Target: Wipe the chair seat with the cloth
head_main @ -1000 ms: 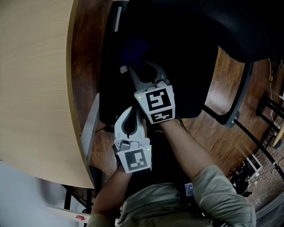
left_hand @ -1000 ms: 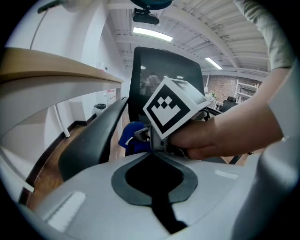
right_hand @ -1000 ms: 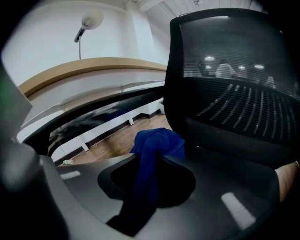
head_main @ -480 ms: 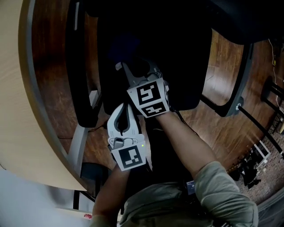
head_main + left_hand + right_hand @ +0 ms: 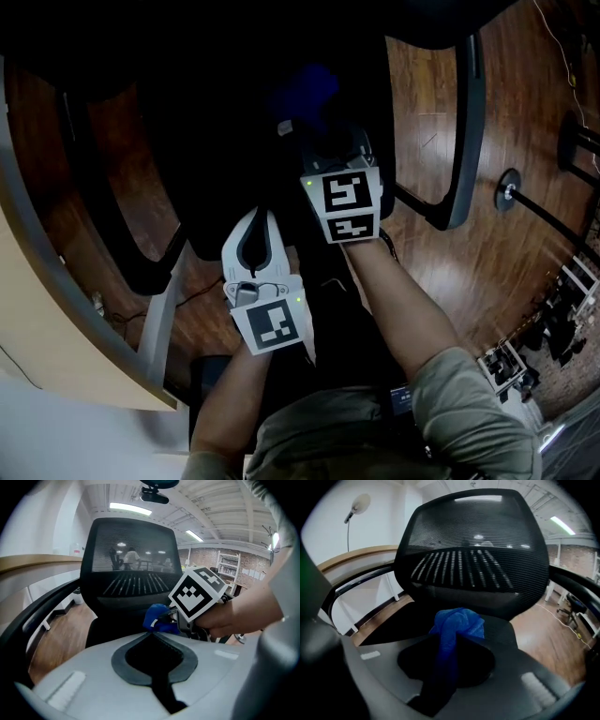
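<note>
Cloth [image 5: 457, 624]: a blue, bunched rag that we see pinched in the right gripper [image 5: 317, 141]. Its crumpled mass stands out just beyond the tips, and a strip of it runs back between the jaws.
Cloth, place: over the chair seat [image 5: 513, 631], toward its far half and short of the backrest [image 5: 473, 550]. We cannot tell whether it presses on the seat.
Right gripper, state: clamped on the cloth and pointing away and downward at the seat.
Left gripper [image 5: 152, 635]: jaws brought together with nothing between them.
Left gripper, place: nearer to us and to the left of the right gripper, at the near edge of the seat. From its own view, the cloth lies just past its tips and slightly right, apart from them.
Chair: black, with a mesh backrest on the far side and an armrest [image 5: 466, 112] at the right.
Surroundings: a wooden floor [image 5: 487, 272] beneath the chair and a pale curved desk edge [image 5: 56, 319] at the left.
</note>
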Motion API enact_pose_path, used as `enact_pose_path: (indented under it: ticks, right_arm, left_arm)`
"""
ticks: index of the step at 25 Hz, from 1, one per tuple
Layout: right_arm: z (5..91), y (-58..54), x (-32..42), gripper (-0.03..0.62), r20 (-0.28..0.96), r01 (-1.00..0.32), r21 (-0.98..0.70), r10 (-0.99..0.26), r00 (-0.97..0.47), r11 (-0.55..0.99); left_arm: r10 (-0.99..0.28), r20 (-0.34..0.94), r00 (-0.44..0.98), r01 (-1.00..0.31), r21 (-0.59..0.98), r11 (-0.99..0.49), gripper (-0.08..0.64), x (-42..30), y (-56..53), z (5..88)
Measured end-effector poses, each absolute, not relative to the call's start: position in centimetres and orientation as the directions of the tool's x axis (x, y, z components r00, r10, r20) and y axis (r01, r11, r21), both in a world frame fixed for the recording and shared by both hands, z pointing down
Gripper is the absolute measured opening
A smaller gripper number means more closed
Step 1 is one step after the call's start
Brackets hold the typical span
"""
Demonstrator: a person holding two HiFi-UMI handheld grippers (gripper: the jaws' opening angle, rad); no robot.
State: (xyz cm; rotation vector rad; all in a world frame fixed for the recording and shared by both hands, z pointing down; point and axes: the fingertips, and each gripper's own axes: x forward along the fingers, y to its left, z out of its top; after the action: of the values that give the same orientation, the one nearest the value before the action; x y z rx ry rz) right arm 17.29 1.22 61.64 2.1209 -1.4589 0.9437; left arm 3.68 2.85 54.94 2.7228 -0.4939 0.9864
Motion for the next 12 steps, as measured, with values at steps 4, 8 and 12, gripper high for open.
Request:
enact_pose_path:
  ticks: [4,8,12]
  right_arm:
    - [61.7,6.3,21.6,0.081,0.734,-0.854,-0.043,-0.596,0.324,-0.518]
    - [61.6,11.1,24.9,0.081,0.74,-0.777,-0.036,-0.539,0.402,-0.628]
    - [62.1,15.6,27.1,0.081,0.747,-0.671,-0.048,-0.473,0.468,-0.74]
  left_arm:
    - [-0.189,0.638,0.747,-0.305,0.075,-0.95,0.005,6.9,5.0,54.7]
    - [-0.14,0.628,0.765,-0.242,0.079,-0.967,0.005,10.0,7.3,54.5]
    - [-0.093,0.615,0.783,-0.181,0.082,-0.98,0.005,12.3,9.4,54.3]
